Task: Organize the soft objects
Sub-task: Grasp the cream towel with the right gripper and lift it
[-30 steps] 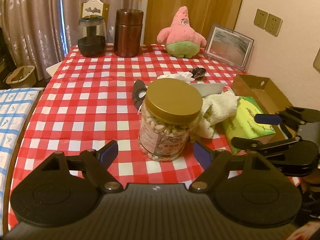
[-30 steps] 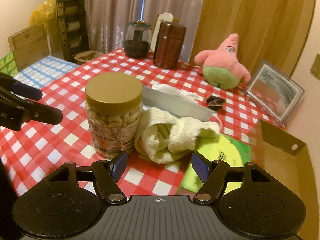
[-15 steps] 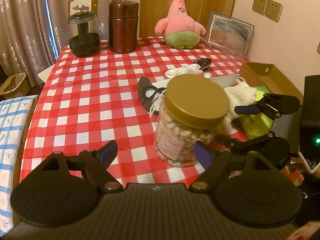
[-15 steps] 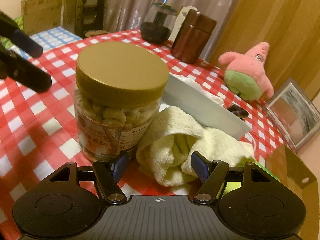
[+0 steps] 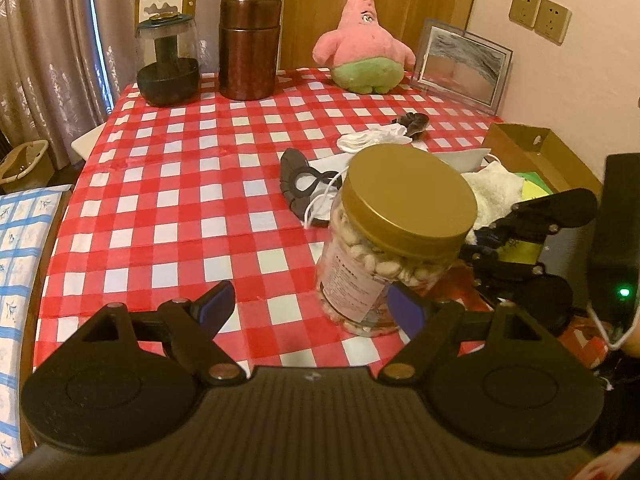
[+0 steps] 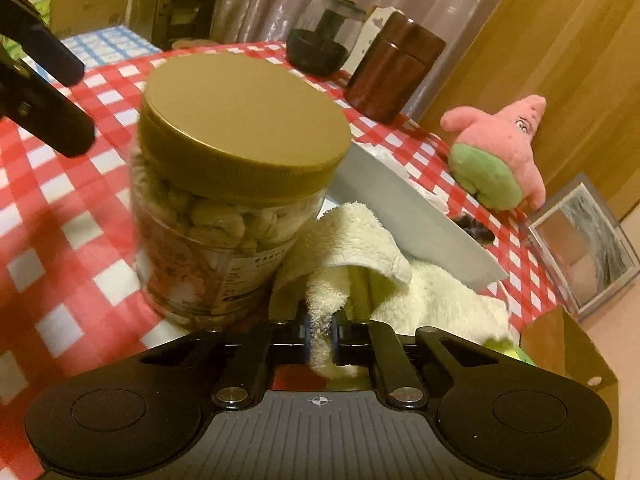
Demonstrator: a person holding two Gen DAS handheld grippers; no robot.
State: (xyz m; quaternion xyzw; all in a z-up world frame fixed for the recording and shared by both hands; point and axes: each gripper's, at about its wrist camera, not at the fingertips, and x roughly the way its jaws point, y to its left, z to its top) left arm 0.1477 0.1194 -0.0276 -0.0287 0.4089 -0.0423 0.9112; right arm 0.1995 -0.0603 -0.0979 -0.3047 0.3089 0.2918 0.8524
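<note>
- The towel (image 6: 360, 264) lies crumpled at lower centre of the right wrist view, on the surface (image 6: 80, 220), pressed against the nut jar (image 6: 228, 184) to its left and in front of a white dish (image 6: 400, 216).
- Expect it to be light, limp and easily stretched; it will likely unroll and trail when lifted, and could drag against the jar.
- Your right tool (image 6: 320, 338) has just been closing and now pinches a hanging fold of the towel between its pads; a grip deeper in the bunched middle would likely carry more cloth.
- That tool points steeply down at the pile, low in the frame.
- Your left tool (image 5: 308, 308) stands spread wide and empty, at the bottom of its view, angled down, its right pad just beside the jar's base.
- The pink plush toy (image 5: 366, 44) sits at the far edge, upper centre, well apart.
</note>
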